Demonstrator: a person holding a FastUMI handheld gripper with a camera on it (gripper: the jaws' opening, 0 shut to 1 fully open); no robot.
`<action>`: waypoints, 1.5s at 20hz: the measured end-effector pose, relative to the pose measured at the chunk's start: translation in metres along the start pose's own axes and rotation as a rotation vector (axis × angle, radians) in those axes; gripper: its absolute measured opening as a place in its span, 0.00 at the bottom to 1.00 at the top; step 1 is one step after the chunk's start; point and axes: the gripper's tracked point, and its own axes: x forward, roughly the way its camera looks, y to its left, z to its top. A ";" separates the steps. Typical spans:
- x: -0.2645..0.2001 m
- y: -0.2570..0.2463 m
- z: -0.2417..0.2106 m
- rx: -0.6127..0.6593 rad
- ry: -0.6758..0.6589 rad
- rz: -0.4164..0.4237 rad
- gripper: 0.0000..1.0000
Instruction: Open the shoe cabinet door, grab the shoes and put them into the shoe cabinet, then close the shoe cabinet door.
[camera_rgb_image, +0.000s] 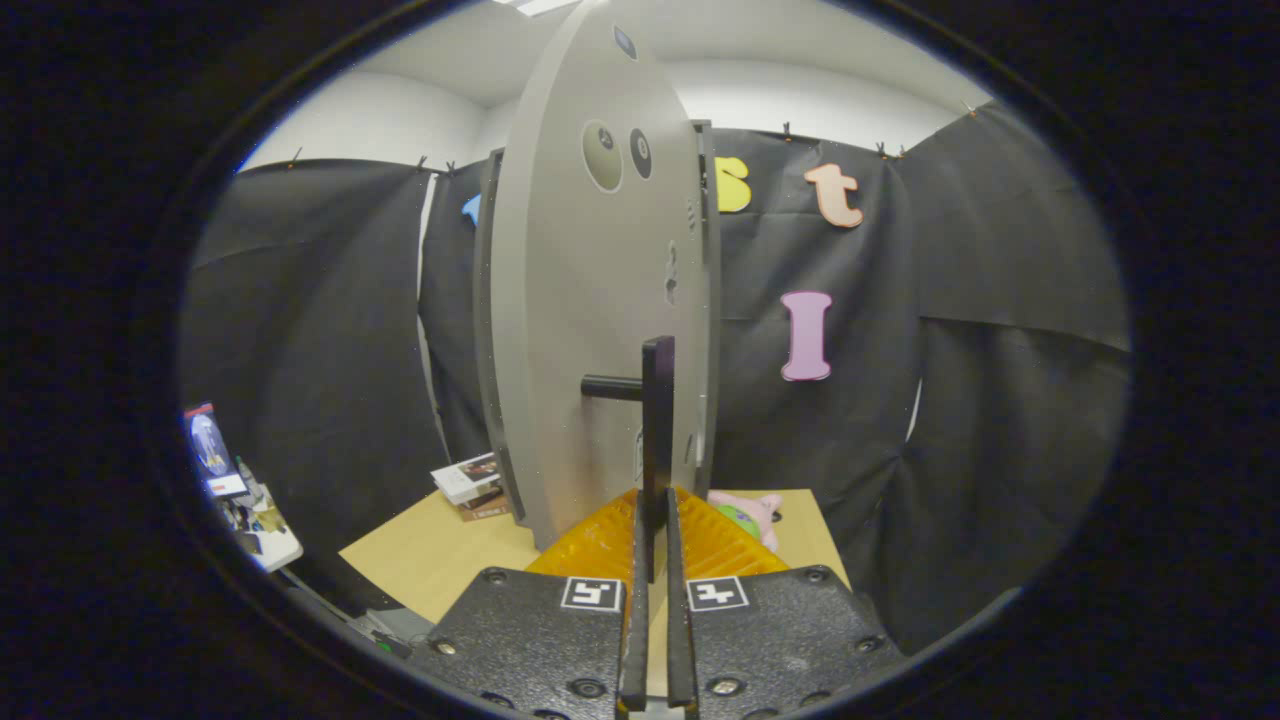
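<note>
The grey shoe cabinet door (590, 320) stands swung out toward me, edge-on, with its black bar handle (657, 420) running down between my fingers. My gripper (655, 515) is shut on the lower end of that handle, both fingers (638, 560) pressed against it. Behind the door I see the cabinet's grey frame (708, 300). A pink and green soft slipper-like thing (748, 515) lies on the wooden table just right of the door's foot.
The tan wooden table (430, 555) carries a stack of books (470, 485) left of the cabinet. A white side table with small clutter (255, 525) stands lower left. Black cloth walls close in behind and on both sides.
</note>
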 end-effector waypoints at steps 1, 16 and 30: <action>-0.002 -0.018 0.000 0.002 -0.005 -0.020 0.08; -0.010 -0.042 -0.008 0.073 -0.029 0.035 0.04; -0.113 0.082 -0.022 0.004 -0.133 -0.082 0.89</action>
